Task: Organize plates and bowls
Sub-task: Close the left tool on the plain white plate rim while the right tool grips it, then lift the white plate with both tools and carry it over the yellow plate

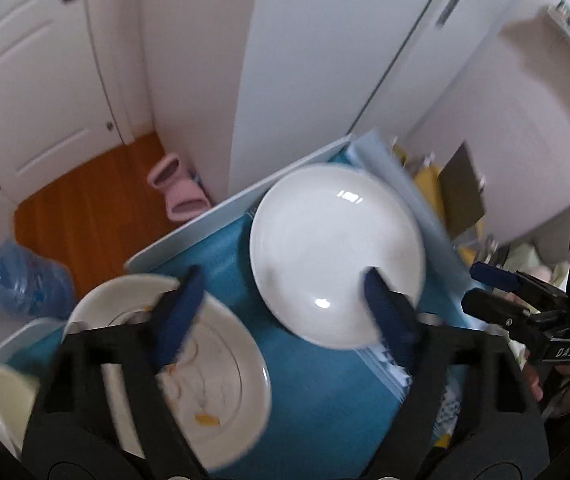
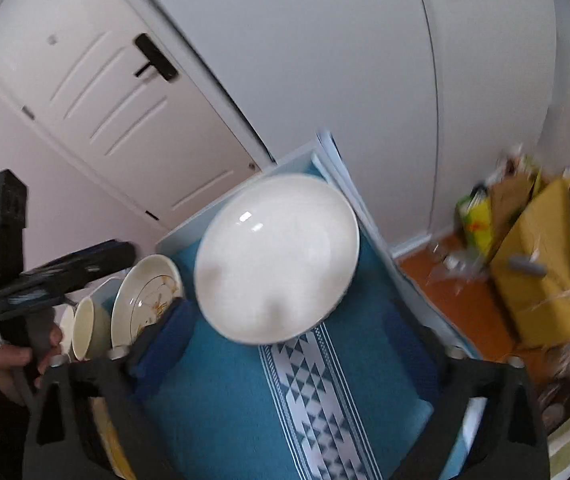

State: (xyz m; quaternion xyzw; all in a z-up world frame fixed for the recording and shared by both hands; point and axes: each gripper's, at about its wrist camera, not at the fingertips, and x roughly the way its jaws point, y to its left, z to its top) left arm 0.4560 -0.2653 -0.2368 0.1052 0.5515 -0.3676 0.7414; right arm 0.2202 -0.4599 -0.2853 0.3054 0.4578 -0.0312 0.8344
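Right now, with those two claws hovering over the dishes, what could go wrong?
1. The plain white plate sits near the far table edge; a nudge might slide it off.
2. The left claw hangs open with one finger over the patterned plate; it could knock that.
3. The pictures are blurred, so aim may be off.

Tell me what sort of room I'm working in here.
Probably a home, in a hallway or dining corner: a panelled white door with a black handle, pink slippers on the wood floor, and a blue table runner holding a white plate.
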